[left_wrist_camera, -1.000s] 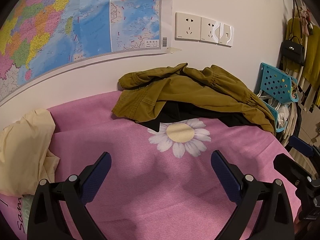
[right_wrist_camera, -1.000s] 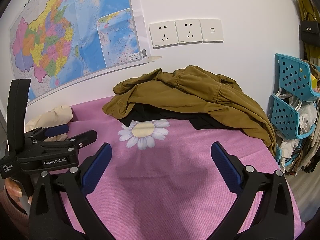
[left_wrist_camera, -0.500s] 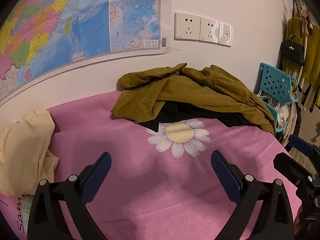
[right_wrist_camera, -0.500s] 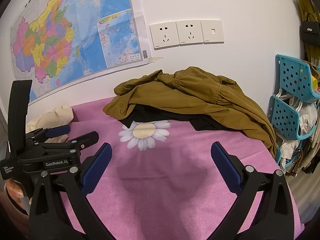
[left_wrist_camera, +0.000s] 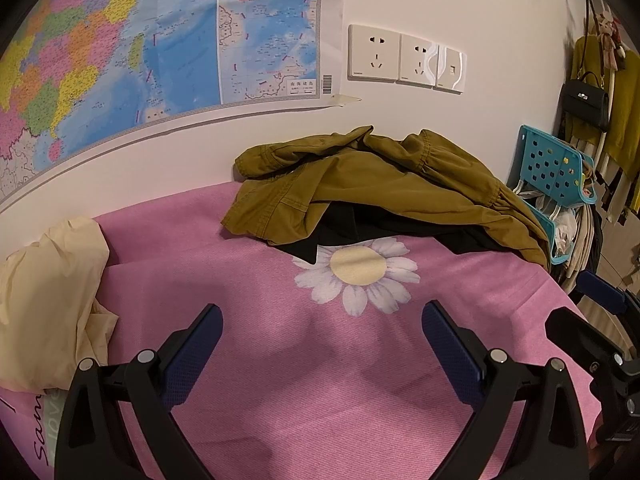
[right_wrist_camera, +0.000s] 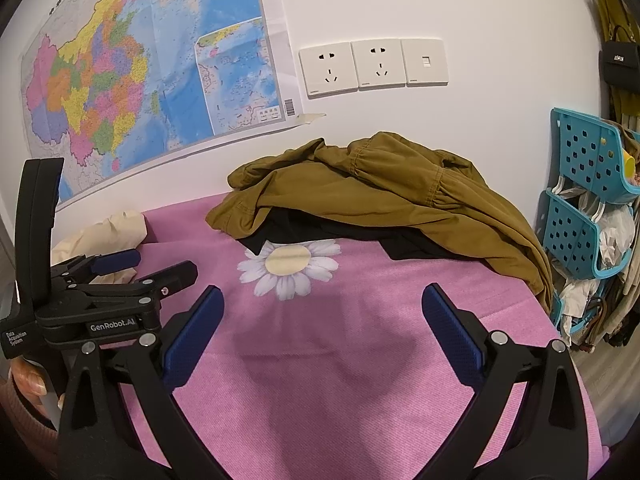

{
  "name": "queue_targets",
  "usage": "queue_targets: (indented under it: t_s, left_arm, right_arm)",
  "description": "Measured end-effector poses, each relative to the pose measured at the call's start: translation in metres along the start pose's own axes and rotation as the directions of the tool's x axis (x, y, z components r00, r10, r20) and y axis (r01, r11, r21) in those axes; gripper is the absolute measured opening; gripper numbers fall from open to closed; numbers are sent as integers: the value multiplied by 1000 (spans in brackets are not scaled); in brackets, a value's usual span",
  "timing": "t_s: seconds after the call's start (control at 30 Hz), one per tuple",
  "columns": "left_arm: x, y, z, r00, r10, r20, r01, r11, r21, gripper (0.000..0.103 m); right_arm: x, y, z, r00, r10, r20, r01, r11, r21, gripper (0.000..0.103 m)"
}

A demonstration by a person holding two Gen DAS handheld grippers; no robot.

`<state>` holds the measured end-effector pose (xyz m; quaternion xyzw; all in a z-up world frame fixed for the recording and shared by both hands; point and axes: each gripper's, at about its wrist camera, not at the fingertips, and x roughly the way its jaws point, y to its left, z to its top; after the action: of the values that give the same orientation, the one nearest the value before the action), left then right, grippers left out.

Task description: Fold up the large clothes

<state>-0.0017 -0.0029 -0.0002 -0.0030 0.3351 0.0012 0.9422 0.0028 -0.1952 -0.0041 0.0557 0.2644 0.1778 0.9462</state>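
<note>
The pink daisy blanket (left_wrist_camera: 280,380) fills the surface, and at its far edge, hard against the wall, sits the olive jacket (left_wrist_camera: 360,188), heaped and crumpled, its right side draping off the blanket's right edge toward the blue rack (right_wrist_camera: 588,184). It looks like a washed cotton weave: soft, limp, moderately heavy for cloth, not slippery, so it should sag and drag rather than slide. A black garment (right_wrist_camera: 320,228) lies underneath it, poking out at the near side; what kind of piece that is I can't make out. Best hold, I'd judge, is the stitched hem at the near-left corner of the heap, or the gathered cuff on top, where doubled fabric gives the pads something to bite. At the blanket's left edge a cream cloth (left_wrist_camera: 48,292) sits bunched.

Now the tools. Left gripper (left_wrist_camera: 320,332) hovers low over the middle of the blanket, jaws spread wide, nothing between them, pointing at the heap. Right gripper (right_wrist_camera: 322,320) sits beside it, level, equally released and empty, aimed the same way. Both are well short of the jacket.
</note>
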Motion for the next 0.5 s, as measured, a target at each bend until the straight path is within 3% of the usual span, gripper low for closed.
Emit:
queue_targets:
  t_s: [0.5]
  left_arm:
    - [2, -1, 0, 1000, -2, -6, 2, 1000, -5, 96]
  right_arm:
    - [6, 0, 4, 1000, 4, -4, -4, 1000, -15, 98]
